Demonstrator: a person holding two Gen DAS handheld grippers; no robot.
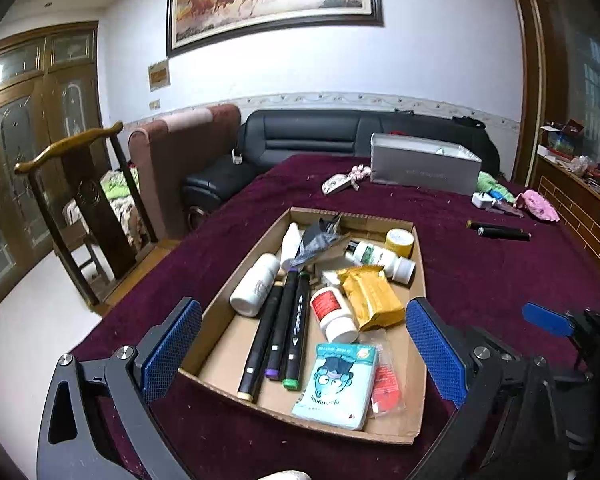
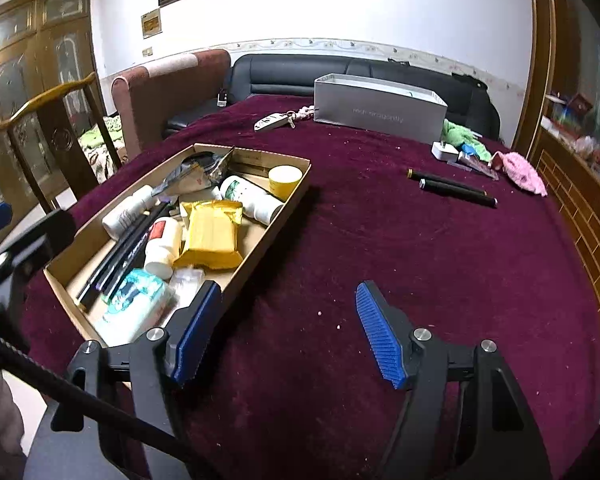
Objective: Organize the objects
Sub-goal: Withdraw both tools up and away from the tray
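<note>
Both our left gripper (image 1: 304,344) and right gripper (image 2: 288,332) gape empty (the right's jaws opening); reaching the two markers (image 2: 452,188) could roll them away.

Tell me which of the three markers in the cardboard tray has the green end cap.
The marker on the right, beside the red-labelled white bottle. The middle marker has a purple cap, the left marker a pale yellow one.

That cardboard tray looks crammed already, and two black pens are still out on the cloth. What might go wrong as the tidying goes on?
The cardboard tray is shallow and heaped, so another item may slide over its low wall. The two black pens lie side by side and round; pinching one may roll the other across the cloth.
</note>
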